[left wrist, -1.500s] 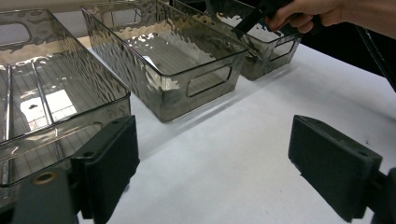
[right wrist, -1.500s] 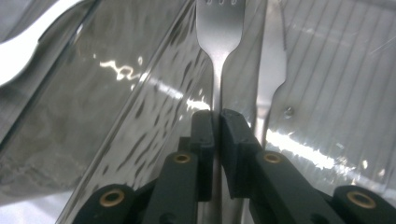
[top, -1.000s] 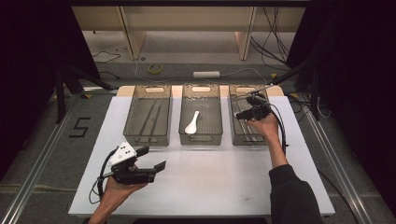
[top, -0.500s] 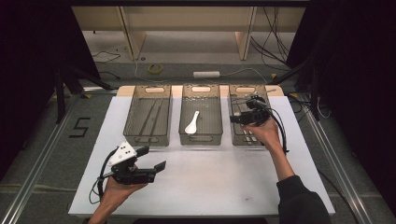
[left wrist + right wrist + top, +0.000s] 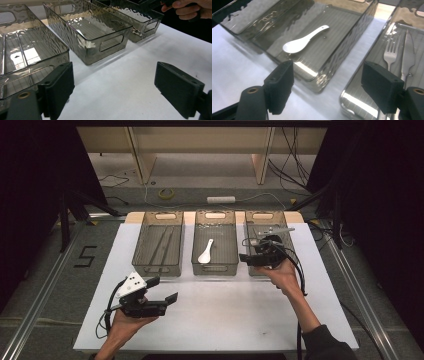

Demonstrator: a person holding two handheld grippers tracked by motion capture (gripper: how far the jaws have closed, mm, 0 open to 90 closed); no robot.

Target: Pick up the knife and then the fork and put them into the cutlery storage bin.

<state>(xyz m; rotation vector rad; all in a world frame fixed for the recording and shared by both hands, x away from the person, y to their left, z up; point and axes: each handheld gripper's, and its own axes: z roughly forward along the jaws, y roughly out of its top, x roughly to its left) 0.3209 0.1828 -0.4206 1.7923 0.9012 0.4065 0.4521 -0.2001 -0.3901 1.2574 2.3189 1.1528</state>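
Ahead of your left gripper (image 5: 113, 87), whose jaws stand apart over bare table (image 5: 225, 315), three bins sit in a row: the left bin (image 5: 27, 53) nearest its left jaw, the middle bin (image 5: 100, 32) straight beyond the gap, the right bin (image 5: 142, 18) farther off to the right. Your right gripper (image 5: 328, 88) hangs over the near end of the right bin, jaws just opened with nothing between them. Beyond its left jaw a spoon (image 5: 303, 42) lies in the middle bin; beyond its right jaw a fork (image 5: 390, 53) and a knife (image 5: 407, 55) lie side by side.
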